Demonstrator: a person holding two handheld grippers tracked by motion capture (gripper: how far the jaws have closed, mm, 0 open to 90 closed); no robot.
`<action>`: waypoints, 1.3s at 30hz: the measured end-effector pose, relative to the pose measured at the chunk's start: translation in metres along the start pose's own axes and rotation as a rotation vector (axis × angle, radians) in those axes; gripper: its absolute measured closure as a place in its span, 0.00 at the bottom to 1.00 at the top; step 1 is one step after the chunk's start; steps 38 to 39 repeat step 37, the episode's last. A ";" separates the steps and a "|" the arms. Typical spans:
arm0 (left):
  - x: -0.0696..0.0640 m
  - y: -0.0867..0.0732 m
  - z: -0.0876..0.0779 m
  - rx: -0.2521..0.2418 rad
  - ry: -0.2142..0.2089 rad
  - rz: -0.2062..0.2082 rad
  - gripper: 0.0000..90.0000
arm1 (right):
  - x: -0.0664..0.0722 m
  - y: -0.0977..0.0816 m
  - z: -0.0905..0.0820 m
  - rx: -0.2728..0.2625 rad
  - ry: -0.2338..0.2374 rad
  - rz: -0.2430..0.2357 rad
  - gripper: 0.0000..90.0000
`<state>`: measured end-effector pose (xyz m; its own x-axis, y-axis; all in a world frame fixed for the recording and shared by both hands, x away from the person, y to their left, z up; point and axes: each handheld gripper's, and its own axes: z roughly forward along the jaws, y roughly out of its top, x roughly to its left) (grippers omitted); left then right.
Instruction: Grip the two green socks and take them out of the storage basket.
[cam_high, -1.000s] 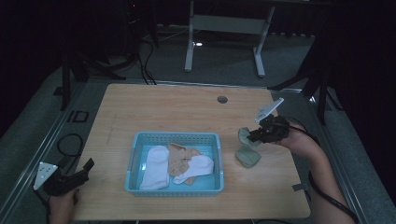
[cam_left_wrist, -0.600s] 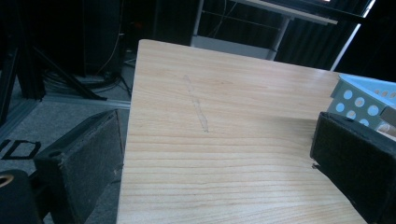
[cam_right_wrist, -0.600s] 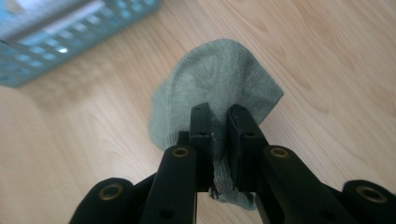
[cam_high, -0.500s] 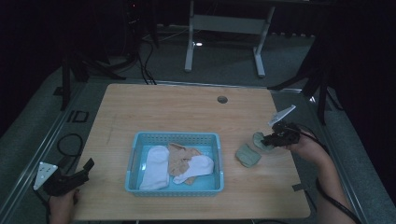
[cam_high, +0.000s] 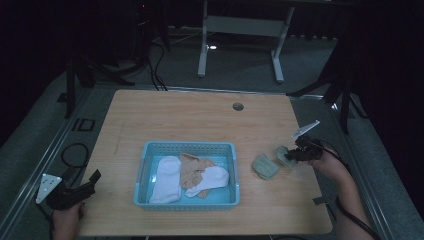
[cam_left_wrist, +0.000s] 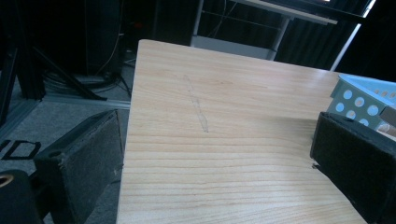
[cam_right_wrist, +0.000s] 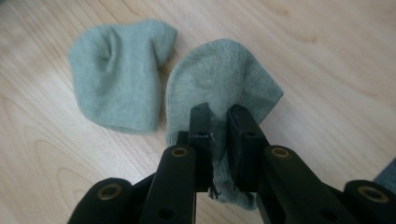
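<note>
A light wooden table (cam_high: 200, 120) stands on a grey carpeted floor (cam_high: 240, 65). A small round cable hole (cam_high: 238, 106) sits near the table's far edge, right of centre. In the left gripper view a faint, thin streak (cam_left_wrist: 198, 107) runs along the tabletop's grain. Beyond the far edge stands a white metal desk frame (cam_high: 240, 25) with two legs. Black cables (cam_high: 157, 60) trail across the floor at far left, beside the legs of a black stand (cam_high: 75, 75). Another black stand (cam_high: 340, 85) is off the table's far right corner. Left of the table a black cable loop (cam_high: 72, 152) lies on the floor, near a dark printed marking (cam_high: 85, 124).
</note>
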<state>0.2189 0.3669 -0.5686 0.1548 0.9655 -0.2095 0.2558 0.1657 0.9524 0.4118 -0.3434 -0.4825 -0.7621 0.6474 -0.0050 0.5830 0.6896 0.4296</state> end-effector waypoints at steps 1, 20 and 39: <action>0.000 0.000 0.000 0.000 0.000 0.000 0.03 | -0.001 -0.002 0.003 0.004 0.001 0.005 0.89; 0.000 0.000 0.000 0.002 0.000 0.000 0.03 | 0.001 -0.029 -0.004 -0.138 0.003 0.080 0.41; 0.000 0.000 0.000 0.003 0.001 0.000 0.03 | -0.004 -0.081 -0.012 -0.306 -0.024 0.202 0.15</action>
